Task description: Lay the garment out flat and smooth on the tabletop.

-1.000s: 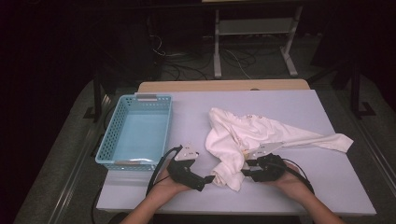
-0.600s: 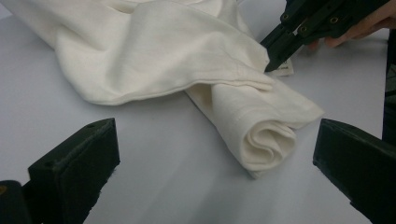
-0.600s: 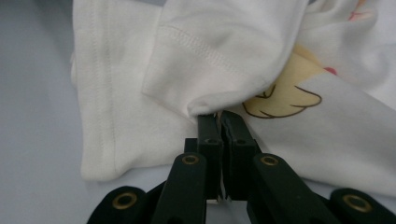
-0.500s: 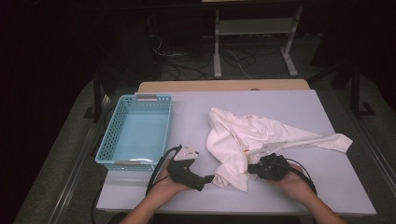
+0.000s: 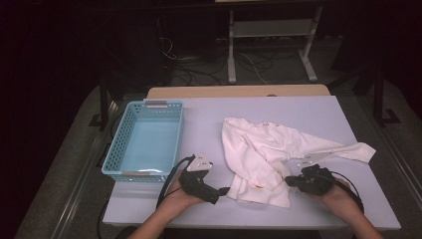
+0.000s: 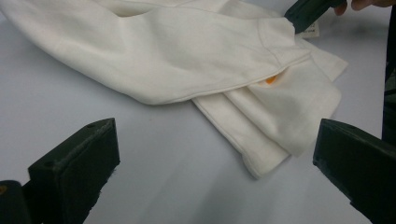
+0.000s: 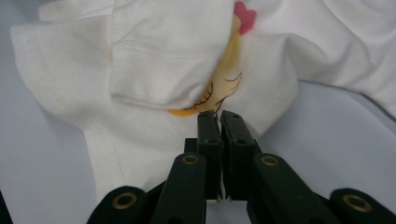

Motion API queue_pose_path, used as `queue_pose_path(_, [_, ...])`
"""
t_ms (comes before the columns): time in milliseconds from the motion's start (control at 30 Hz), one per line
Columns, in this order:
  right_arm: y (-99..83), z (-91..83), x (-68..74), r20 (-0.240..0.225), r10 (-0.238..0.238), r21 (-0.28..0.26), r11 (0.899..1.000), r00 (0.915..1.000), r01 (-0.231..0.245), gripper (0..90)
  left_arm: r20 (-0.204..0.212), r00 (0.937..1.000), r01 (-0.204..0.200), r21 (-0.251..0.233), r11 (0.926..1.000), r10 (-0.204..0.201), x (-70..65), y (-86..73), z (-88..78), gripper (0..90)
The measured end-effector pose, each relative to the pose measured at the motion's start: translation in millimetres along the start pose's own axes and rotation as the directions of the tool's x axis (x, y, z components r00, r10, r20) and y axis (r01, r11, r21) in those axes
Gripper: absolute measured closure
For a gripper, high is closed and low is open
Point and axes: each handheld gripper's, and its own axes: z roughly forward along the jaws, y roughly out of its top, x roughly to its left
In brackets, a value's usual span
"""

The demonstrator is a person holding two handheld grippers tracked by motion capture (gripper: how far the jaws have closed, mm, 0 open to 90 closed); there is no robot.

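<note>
White cotton shirt (image 5: pixel 271 154) lies crumpled mid-counter (image 5: pixel 318 112), its long axis running out to your right. Your right gripper (image 5: pixel 290 180) is clamped on its near fold; your left gripper (image 5: pixel 224 191), jaws apart, sits just left of the hem.

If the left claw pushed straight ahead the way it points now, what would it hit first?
Most likely the white shirt: the left claw stands open over bare table, and the garment's folded hem lies directly ahead. Depth is hard to judge.
</note>
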Motion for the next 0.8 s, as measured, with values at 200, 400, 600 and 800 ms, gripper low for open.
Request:
queue_pose_path(200, [-9.1, -7.0, -9.7, 0.041, 0.02, 0.024, 0.999, 0.9989, -0.021, 85.3, 0.0, 1.0, 0.002, 0.001, 1.0, -0.002, 0.0, -0.2, 0.4, 0.0])
queue_pose_path(400, [-16.2, -16.2, -22.2, 0.096, 0.043, 0.042, 0.998, 0.9945, -0.047, 85.3, 0.004, 1.0, -0.002, 0.007, 1.0, 0.002, -1.6, -0.5, 2.0, 0.0])
queue_pose_path(600, [-26.0, -28.0, -41.8, 0.152, 0.075, 0.037, 0.996, 0.9856, -0.082, 85.2, 0.017, 0.9998, -0.006, 0.016, 0.9999, 0.005, -3.7, 0.0, 5.1, 0.1])
queue_pose_path(800, [-30.7, -31.5, -47.5, 0.125, 0.102, 0.005, 0.995, 0.9868, -0.104, 77.5, 0.035, 0.9992, -0.02, 0.024, 0.9995, 0.019, -9.1, 1.0, 9.7, 3.3])
